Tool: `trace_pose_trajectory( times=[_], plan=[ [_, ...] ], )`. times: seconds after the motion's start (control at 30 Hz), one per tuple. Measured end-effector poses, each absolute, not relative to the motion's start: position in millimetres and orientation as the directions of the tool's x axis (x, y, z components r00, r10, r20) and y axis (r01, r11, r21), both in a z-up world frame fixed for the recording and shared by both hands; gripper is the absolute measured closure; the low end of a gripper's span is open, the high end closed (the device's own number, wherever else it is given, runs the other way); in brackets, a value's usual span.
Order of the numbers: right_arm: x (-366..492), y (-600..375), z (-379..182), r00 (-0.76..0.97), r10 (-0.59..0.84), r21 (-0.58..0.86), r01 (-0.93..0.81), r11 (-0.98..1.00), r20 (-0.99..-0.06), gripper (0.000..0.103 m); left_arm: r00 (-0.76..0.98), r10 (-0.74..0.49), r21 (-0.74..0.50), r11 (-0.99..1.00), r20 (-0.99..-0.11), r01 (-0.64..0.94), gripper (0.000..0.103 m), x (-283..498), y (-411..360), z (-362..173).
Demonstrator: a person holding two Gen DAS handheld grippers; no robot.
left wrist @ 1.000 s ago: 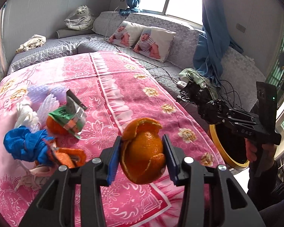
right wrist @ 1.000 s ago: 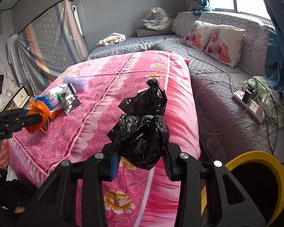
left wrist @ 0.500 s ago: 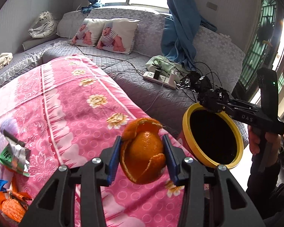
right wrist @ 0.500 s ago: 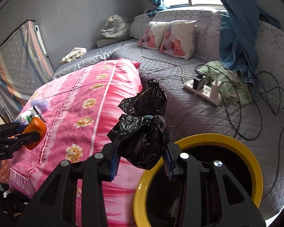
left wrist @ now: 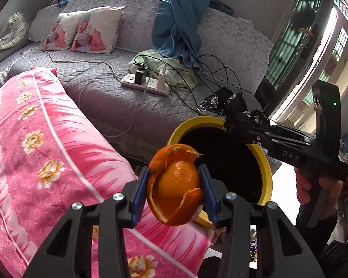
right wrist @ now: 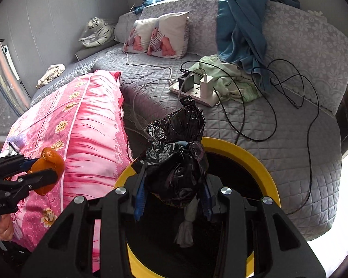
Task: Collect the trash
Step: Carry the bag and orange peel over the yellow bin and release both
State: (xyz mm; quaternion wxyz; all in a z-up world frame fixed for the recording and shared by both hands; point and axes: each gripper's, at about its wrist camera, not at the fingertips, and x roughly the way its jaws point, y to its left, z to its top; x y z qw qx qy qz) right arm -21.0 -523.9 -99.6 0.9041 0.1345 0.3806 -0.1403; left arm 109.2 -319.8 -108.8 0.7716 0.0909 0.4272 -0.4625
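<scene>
While both loads hang at the bin, nothing has dropped yet, so here is the field, biggest thing first.

Sofa (right wrist: 290, 139): grey quilted, with a power strip (right wrist: 192, 92) and loose cables lying on it, no part of the job.
Pink cover (left wrist: 46, 150): flowered cloth just beside the bin; in the right wrist view a few scraps (right wrist: 10, 149) show at its far left edge, so my guess is more trash waits there.
Bin (left wrist: 268, 169): yellow rim, dark inside, mouth wide and unblocked.
Right gripper (right wrist: 174, 197): clenched on the black bag (right wrist: 176, 153), a crumpled bundle with a pale twist of tissue dangling below it, hanging right over the bin's mouth.
Left gripper (left wrist: 175, 190): blue pads clamped on the orange peel (left wrist: 174, 185), a curled shell, held at the near rim where cover and bin meet; whether it is fully over the opening I cannot tell.
Progress: two pieces picked up and carried to the bin, neither let go.
Left to do: by my reading, release both into the bin, then go for the scraps.
</scene>
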Motion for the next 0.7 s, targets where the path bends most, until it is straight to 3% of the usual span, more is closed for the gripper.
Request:
trace_pose_trajectory(
  times=[0.7],
  plan=[
    [-30.1, -569.2, -138.4, 0.627, -0.121, 0.213, 0.432, 0.877, -0.77, 0.065, 0.078, -0.575, -0.28, 0.507, -0.815, 0.815, 0.062, 87.0, -378.5, -163.3]
  ],
)
